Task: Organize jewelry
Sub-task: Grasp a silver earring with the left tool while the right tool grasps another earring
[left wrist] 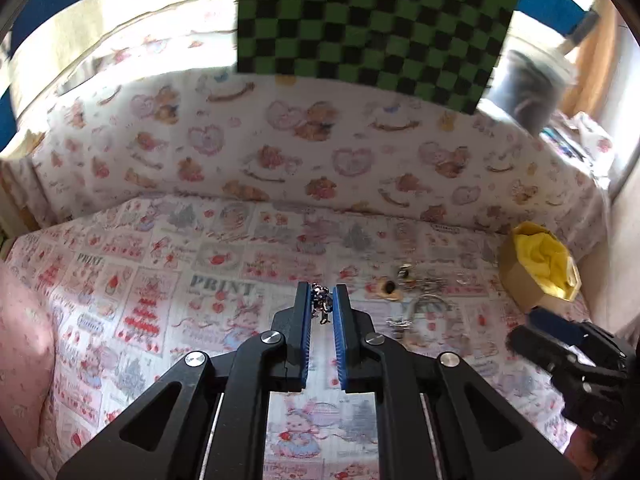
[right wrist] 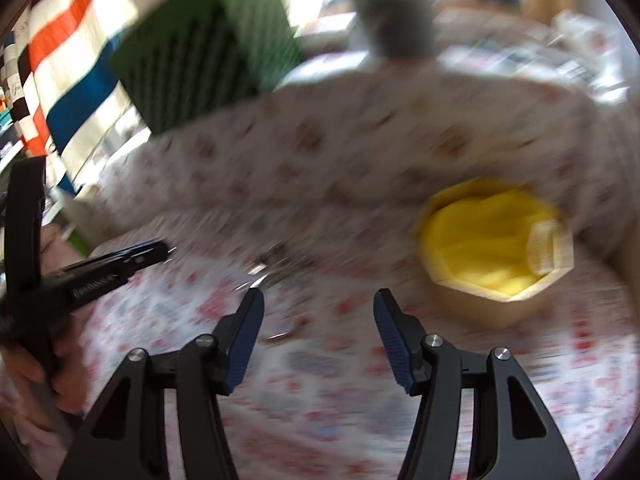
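My left gripper [left wrist: 323, 290] is shut on a small silver and dark-blue jewelry piece [left wrist: 322, 305], which hangs between its blue pads just above the printed cloth. More loose jewelry [left wrist: 404, 274] lies to its right: a gold-rimmed piece, small rings and a silver bangle [left wrist: 428, 304]. A tan octagonal box [left wrist: 520, 280] lined with yellow cloth stands at the far right. The right wrist view is blurred. In it my right gripper [right wrist: 319, 296] is open with nothing between its fingers, the box [right wrist: 480, 304] sits ahead to its right, and the left gripper [right wrist: 160, 248] comes in from the left.
A printed cloth [left wrist: 160, 280] covers the surface and rises into a raised patterned edge behind. Above the back hangs a green and black checkered board [left wrist: 368, 24]. A pink cushion [left wrist: 24, 340] lies at the left. A person's hand [right wrist: 48, 376] grips the left tool.
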A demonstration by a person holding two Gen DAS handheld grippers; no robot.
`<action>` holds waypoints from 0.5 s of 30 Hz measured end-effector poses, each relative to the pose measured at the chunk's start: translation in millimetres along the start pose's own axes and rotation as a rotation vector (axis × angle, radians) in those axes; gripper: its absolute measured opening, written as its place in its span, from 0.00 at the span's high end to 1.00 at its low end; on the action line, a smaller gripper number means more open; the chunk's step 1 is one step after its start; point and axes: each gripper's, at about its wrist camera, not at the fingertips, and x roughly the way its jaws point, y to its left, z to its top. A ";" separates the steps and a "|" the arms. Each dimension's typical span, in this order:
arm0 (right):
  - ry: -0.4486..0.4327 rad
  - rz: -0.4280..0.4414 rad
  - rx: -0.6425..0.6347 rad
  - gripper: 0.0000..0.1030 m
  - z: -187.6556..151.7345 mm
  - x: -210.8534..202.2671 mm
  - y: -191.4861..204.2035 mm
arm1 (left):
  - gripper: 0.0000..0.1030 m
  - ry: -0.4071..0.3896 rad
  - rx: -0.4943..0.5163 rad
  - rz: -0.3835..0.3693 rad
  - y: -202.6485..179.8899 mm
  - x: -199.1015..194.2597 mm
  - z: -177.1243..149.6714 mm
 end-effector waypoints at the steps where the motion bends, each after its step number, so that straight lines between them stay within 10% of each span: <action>1: 0.016 0.013 0.004 0.48 3.9 7.4 3.8 | 0.91 -0.005 -0.002 0.015 4.6 7.0 -0.2; 4: 0.075 -0.068 -0.038 0.67 13.5 32.8 23.7 | 0.91 -0.025 0.031 0.063 10.2 12.0 -0.7; 15: 0.163 -0.155 -0.114 0.74 17.8 76.1 54.2 | 0.91 0.013 -0.078 0.079 54.2 16.1 8.2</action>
